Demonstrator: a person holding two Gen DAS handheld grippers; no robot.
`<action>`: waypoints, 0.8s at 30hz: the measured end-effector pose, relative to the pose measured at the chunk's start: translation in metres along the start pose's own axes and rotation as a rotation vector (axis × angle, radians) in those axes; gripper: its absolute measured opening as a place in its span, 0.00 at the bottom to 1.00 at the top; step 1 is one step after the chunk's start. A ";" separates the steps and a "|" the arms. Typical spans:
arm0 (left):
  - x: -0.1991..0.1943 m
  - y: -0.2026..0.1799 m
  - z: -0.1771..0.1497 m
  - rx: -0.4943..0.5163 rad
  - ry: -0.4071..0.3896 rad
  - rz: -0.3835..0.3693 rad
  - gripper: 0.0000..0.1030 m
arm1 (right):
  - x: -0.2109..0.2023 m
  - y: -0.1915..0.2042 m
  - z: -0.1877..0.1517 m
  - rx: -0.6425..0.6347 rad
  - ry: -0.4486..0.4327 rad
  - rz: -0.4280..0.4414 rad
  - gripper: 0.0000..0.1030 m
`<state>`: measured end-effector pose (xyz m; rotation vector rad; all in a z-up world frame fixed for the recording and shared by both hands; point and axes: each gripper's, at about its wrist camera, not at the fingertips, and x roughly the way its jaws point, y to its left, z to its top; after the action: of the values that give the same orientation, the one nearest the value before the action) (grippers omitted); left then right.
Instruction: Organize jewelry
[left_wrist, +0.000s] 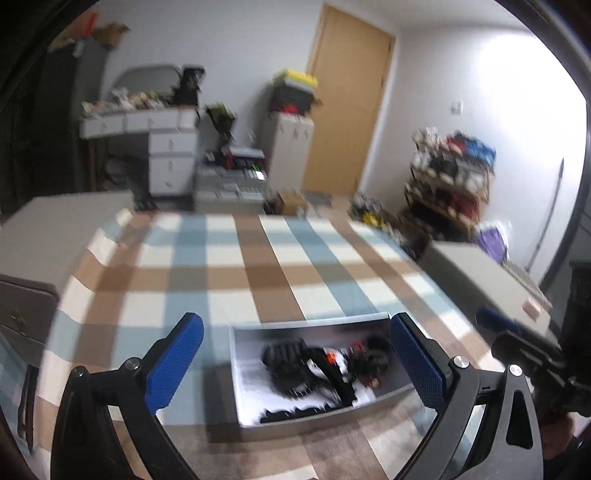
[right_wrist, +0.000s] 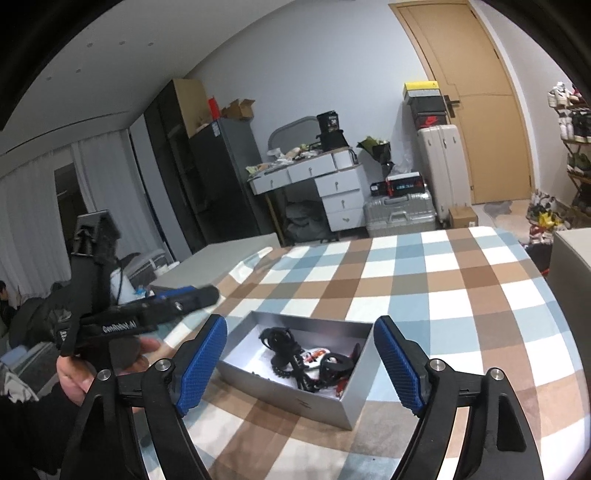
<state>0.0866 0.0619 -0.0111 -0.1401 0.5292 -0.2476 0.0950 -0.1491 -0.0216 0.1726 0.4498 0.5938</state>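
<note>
The left gripper (left_wrist: 295, 365) fills the near edge of its own view, its two blue-padded fingers (left_wrist: 176, 363) spread wide with nothing between the pads and nothing touching them. Just beyond and between those fingers lies the grey box (left_wrist: 236, 376), open at the top, on the checked cloth (left_wrist: 229, 273); the right finger overlaps the box's right end in the picture, though whether it touches the wall cannot be told through the blur. Inside the box sits the jewelry (left_wrist: 325, 365), a dark tangle of black cords and beaded pieces with small red and orange spots, smeared by motion. At the far right of this view the right gripper (left_wrist: 491, 325) shows only as a blue tip on a black body. In the right wrist view the right gripper (right_wrist: 300, 363) is likewise released, fingers (right_wrist: 400, 365) parted wide and empty, hanging above the near side of the box (right_wrist: 284, 391), which lies between and just past them. The jewelry (right_wrist: 306, 360) rests in the middle and right of the box, on its pale floor. To the left, a hand (right_wrist: 77, 373) holds the left gripper (right_wrist: 199, 295), which points toward the box from the left and stands clear of it. Farther off stand a white desk (right_wrist: 332, 184), suitcases (right_wrist: 400, 214) and a wooden door (right_wrist: 480, 110).
</note>
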 end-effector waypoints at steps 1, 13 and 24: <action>-0.007 0.001 0.001 -0.001 -0.037 0.023 0.96 | -0.002 0.002 0.001 -0.001 -0.014 -0.002 0.86; -0.033 0.006 -0.017 -0.004 -0.250 0.219 0.99 | -0.021 0.025 -0.002 -0.106 -0.212 -0.003 1.00; -0.026 0.003 -0.040 0.050 -0.267 0.291 0.99 | -0.014 0.027 -0.024 -0.174 -0.233 -0.112 1.00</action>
<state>0.0454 0.0693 -0.0336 -0.0450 0.2728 0.0429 0.0608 -0.1344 -0.0303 0.0490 0.1801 0.4929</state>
